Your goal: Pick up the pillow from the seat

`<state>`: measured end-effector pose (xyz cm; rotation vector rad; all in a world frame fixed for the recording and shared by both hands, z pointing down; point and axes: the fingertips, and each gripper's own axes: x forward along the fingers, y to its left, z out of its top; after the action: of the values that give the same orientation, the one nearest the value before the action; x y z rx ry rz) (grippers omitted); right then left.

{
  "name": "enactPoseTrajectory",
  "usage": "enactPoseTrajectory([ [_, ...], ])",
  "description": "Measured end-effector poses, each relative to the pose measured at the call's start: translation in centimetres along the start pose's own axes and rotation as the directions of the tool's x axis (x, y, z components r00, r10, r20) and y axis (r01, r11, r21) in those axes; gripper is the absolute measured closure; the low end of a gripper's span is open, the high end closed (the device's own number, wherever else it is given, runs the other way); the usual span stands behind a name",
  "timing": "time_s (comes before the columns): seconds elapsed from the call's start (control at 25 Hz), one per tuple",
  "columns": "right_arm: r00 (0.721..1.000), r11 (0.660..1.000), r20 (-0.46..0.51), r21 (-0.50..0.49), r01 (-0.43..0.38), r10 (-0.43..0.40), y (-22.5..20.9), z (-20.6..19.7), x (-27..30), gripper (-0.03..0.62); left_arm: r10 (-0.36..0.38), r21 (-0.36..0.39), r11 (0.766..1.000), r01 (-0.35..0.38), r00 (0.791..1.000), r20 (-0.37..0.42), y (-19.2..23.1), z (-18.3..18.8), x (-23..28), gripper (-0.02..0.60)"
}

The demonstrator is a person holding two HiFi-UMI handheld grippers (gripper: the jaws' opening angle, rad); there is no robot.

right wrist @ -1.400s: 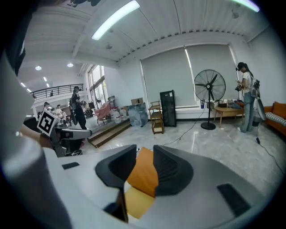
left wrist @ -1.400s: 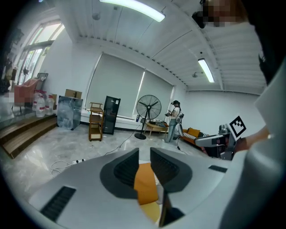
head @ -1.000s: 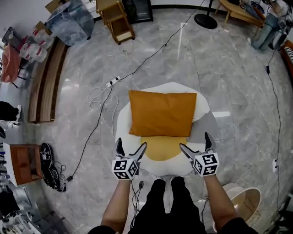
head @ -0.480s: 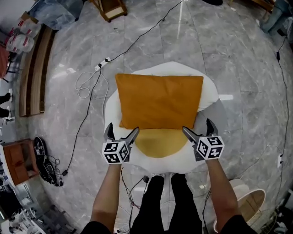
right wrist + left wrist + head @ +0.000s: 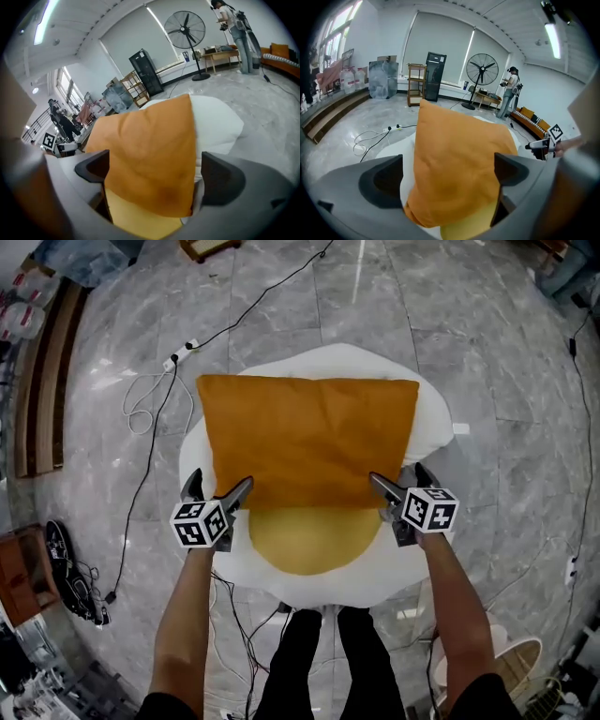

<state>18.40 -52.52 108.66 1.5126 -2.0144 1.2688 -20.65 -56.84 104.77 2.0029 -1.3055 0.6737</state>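
An orange pillow (image 5: 309, 439) lies flat on a white egg-shaped seat (image 5: 427, 423) with a yellow round centre (image 5: 309, 538). My left gripper (image 5: 217, 491) is open, its jaws either side of the pillow's near left corner (image 5: 450, 187). My right gripper (image 5: 397, 481) is open too and straddles the near right corner (image 5: 154, 168). In both gripper views the pillow fills the gap between the jaws, with space left on either side.
The seat stands on a grey marble floor (image 5: 506, 362). Cables and a white power strip (image 5: 178, 354) run across the floor at the left. A wooden bench (image 5: 37, 381) lines the far left. A fan (image 5: 482, 70) and a person (image 5: 509, 89) stand far off.
Both grippers have moved forward from the seat's near edge to the pillow's near corners, and the head view has come closer over the seat. Both stay open.
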Motion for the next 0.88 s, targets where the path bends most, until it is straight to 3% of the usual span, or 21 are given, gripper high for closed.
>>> enactPoseTrajectory([
  [0.28, 0.998, 0.996, -0.056, 0.088, -0.008, 0.013, -4.3, -1.4, 5.1, 0.004, -0.030, -0.001, 1.000, 0.030, 0.999, -0.045, 2.1, -0.5, 4.4, -0.014],
  [0.52, 0.989, 0.980, -0.083, 0.166, -0.108, 0.123, -3.2, -1.6, 8.3, 0.005, -0.099, -0.059, 0.994, 0.095, 0.993, -0.068, 2.2, -1.2, 7.3, -0.011],
  [0.56, 0.988, 0.980, -0.087, 0.166, -0.113, 0.129, -3.1, -1.6, 8.6, 0.006, -0.111, -0.054, 0.993, 0.107, 0.992, -0.068, 2.0, -1.2, 7.6, 0.005],
  [0.64, 0.986, 0.980, -0.096, 0.161, -0.116, 0.133, -3.2, -1.6, 8.8, 0.036, -0.126, -0.025, 0.992, 0.125, 0.989, -0.071, 1.1, -1.0, 8.0, 0.096],
  [0.72, 0.986, 0.984, -0.110, 0.143, -0.109, 0.125, -3.1, -1.7, 8.8, 0.099, -0.119, 0.006, 0.993, 0.120, 0.990, -0.069, 0.4, -0.8, 8.2, 0.185],
  [0.88, 0.989, 0.997, -0.132, 0.046, -0.059, 0.065, -2.7, -2.1, 8.1, 0.247, -0.097, 0.029, 0.995, 0.099, 0.994, -0.057, -0.3, -1.2, 7.2, 0.274],
])
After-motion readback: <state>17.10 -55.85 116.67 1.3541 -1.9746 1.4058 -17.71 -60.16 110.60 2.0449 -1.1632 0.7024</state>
